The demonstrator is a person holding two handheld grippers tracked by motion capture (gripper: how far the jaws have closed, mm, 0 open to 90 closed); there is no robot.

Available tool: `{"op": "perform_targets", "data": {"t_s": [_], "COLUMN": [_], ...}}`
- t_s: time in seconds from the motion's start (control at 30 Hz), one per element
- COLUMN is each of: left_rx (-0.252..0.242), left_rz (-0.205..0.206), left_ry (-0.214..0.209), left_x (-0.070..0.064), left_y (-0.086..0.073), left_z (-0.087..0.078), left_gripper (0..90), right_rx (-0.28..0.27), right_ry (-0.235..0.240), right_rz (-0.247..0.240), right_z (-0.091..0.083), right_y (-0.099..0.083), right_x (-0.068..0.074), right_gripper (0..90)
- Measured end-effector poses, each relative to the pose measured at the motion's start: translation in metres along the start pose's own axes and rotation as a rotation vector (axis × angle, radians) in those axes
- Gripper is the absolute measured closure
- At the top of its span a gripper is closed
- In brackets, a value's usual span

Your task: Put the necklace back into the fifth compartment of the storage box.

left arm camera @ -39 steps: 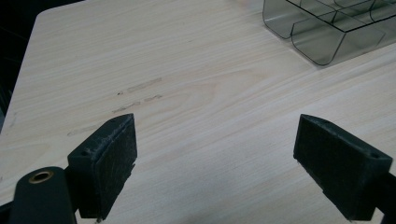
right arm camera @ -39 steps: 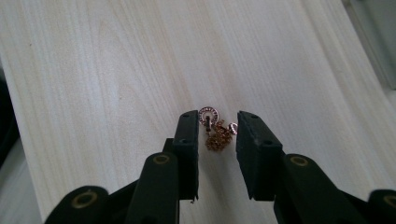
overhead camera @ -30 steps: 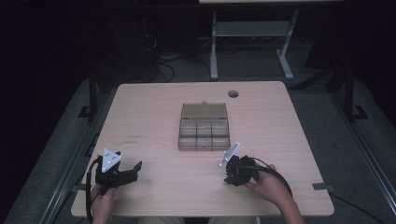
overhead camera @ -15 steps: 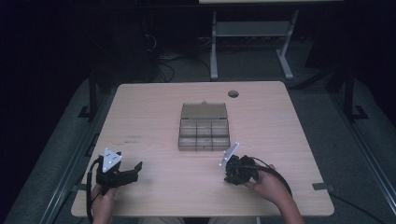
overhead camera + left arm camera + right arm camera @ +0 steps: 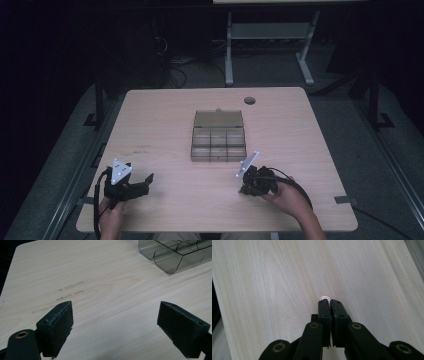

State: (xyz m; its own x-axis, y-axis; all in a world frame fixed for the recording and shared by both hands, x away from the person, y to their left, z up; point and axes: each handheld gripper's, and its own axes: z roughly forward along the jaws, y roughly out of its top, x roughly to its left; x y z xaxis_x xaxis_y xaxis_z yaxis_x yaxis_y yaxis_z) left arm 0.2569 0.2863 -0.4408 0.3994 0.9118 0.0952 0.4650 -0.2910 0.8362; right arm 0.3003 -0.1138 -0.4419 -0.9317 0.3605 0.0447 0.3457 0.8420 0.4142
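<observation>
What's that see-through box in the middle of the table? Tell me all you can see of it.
The box looks like smoky, clear plastic. It lies flat near the middle of the wooden table, with its lid swung open and lying away from the person. Thin walls split the tray into small compartments in rows; the nearest ones have rounded bottoms, seen in the left gripper view. I can make out nothing inside. Only the table touches it; both grippers are nearer the person, apart from it.
</observation>
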Motion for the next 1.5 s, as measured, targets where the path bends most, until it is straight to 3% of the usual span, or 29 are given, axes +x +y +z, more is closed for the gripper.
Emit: {"op": "perform_targets", "data": {"t_s": [0.53, 0.8, 1.07, 1.5], "left_rx": [-0.01, -0.007, -0.012, -0.008], "left_rz": [-0.012, -0.013, -0.039, -0.029], "left_ry": [0.006, 0.009, 0.015, 0.014], "left_x": [0.004, 0.005, 0.008, 0.007], "left_y": [0.0, -0.001, -0.002, -0.002], "left_z": [-0.003, -0.003, -0.005, -0.005], "left_gripper": [13.0, 13.0, 13.0, 13.0], "right_rx": [-0.055, -0.06, -0.111, -0.073], "right_ry": [-0.033, -0.028, -0.033, -0.015], "right_rz": [-0.018, -0.023, -0.033, -0.066], "right_z": [-0.021, -0.025, -0.044, -0.051], "right_y": [0.001, 0.002, 0.005, 0.024], "right_x": [0.007, 0.007, 0.004, -0.004], "right_gripper": [87.3, 87.2, 87.2, 87.2]}}
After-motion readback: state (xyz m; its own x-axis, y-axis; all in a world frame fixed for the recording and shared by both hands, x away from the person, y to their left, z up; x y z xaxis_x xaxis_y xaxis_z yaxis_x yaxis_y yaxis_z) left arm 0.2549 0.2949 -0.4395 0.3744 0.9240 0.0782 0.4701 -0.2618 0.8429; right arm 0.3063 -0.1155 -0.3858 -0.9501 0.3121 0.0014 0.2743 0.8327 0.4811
